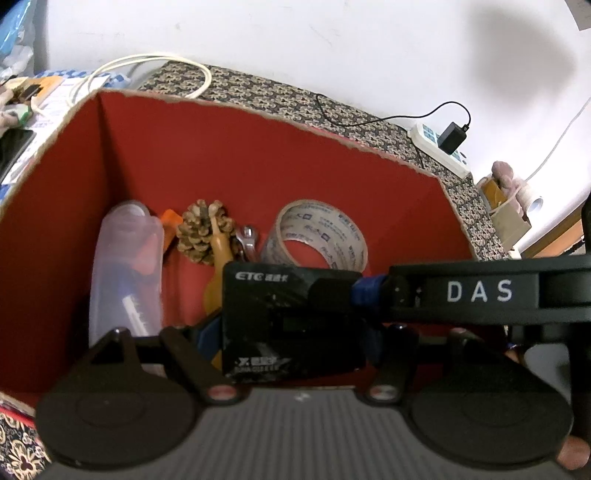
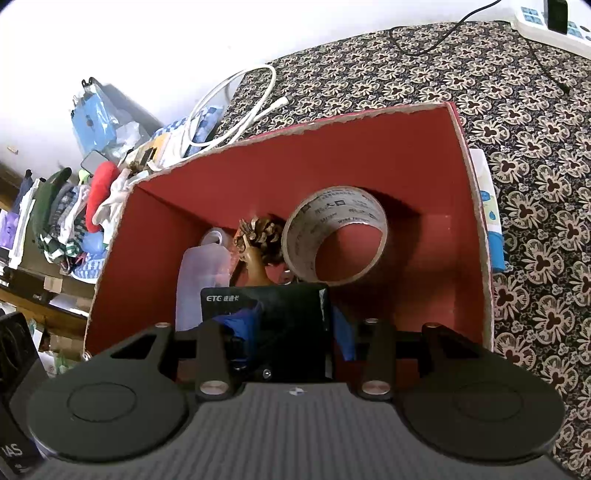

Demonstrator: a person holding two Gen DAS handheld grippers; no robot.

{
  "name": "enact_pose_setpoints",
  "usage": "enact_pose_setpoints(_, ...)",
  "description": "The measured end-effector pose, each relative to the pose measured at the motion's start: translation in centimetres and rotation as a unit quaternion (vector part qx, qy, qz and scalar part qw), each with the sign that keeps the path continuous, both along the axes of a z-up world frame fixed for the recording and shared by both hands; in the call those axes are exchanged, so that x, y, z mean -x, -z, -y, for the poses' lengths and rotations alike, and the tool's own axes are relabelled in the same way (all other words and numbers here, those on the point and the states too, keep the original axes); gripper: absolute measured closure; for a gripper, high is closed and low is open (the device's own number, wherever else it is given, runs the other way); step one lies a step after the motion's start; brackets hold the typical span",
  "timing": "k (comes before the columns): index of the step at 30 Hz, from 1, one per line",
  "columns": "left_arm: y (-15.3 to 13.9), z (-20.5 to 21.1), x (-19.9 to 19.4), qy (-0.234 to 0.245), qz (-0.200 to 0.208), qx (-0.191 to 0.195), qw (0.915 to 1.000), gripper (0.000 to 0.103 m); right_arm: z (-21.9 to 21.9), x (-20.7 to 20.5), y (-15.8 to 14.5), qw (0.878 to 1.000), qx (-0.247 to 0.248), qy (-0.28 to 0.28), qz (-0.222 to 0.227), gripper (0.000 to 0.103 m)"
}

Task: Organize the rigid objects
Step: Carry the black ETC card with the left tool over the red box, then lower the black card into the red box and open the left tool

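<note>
A black ETC card [image 1: 291,317] [image 2: 266,328] hangs over the red-lined box [image 1: 221,147] [image 2: 369,162]. In the left wrist view the right gripper [image 1: 365,291] comes in from the right with its blue-padded fingers shut on the card's right edge. The left gripper [image 1: 291,354] lies behind the card, so its fingertips are hidden. In the right wrist view the card covers the right gripper [image 2: 291,332]. In the box lie a tape roll [image 1: 317,236] [image 2: 336,236], a pine cone [image 1: 203,229] [image 2: 262,236], a clear plastic bottle [image 1: 125,273] [image 2: 199,273], a wrench [image 1: 249,240] and an amber piece [image 1: 218,266] [image 2: 256,269].
The box stands on a patterned cloth [image 2: 517,110]. A white power strip [image 1: 439,147] [image 2: 546,26] with a black charger, a white cable [image 1: 147,62] [image 2: 240,107], a heap of clothes [image 2: 74,218] and a light blue packet [image 2: 491,214] lie around it.
</note>
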State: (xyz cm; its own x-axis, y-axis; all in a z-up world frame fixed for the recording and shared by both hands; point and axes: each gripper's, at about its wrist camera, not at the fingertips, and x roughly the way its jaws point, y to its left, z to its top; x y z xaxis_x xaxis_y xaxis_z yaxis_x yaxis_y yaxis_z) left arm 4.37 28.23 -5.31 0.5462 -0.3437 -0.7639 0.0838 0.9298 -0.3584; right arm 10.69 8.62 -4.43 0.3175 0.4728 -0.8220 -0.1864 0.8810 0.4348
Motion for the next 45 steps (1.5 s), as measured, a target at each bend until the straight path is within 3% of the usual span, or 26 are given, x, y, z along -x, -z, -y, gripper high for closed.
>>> enact_pose_setpoints(22, 0.1, 0.4, -0.3, 0.011, -0.003, -0.011, 0.9999, 0.032, 0.1, 0.7, -0.2, 1.000, -0.008, 0.016, 0.006, 0.076)
enact_pose_setpoints(45, -0.8, 0.5, 0.3, 0.016, 0.007, -0.058, 0.9982, 0.030, 0.9, 2.2, -1.0, 0.998, -0.035, 0.053, 0.026, 0.076)
